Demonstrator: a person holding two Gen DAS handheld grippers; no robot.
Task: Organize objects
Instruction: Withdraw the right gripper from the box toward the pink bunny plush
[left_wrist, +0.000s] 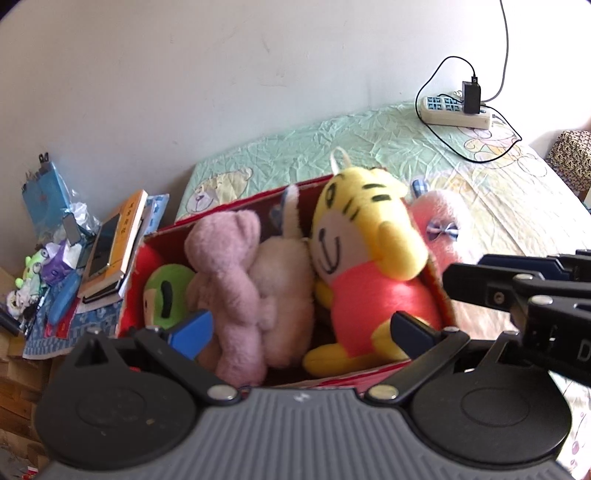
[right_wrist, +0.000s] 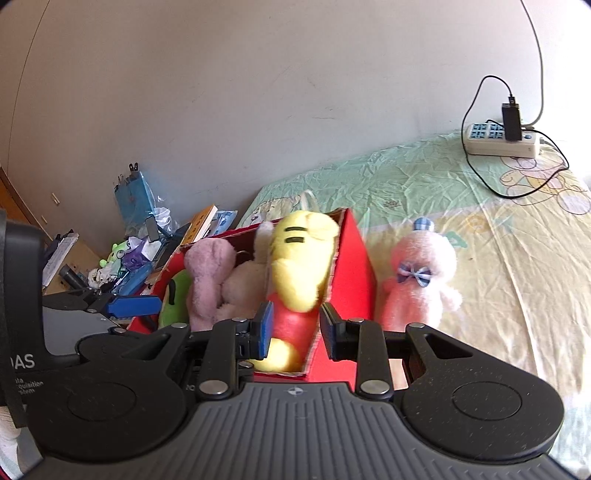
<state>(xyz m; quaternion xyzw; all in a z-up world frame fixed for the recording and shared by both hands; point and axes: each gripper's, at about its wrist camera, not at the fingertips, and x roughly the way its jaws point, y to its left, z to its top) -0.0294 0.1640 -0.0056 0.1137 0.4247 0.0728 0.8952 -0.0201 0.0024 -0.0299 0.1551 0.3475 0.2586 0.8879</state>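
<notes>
Straddling the red box's (right_wrist: 354, 266) right wall, the right tool (right_wrist: 295, 332) hangs released beside the tiger plush (right_wrist: 299, 266) inside; the left tool (left_wrist: 299, 332) gapes wide at the near rim. A pink plush (right_wrist: 421, 280) lies right of the box on the bed (right_wrist: 498, 240).

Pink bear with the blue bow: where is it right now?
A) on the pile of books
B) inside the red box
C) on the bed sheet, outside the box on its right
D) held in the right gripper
C: the pink bear sits on the bed sheet beside the outer wall of the red box, and neither gripper holds it.
</notes>
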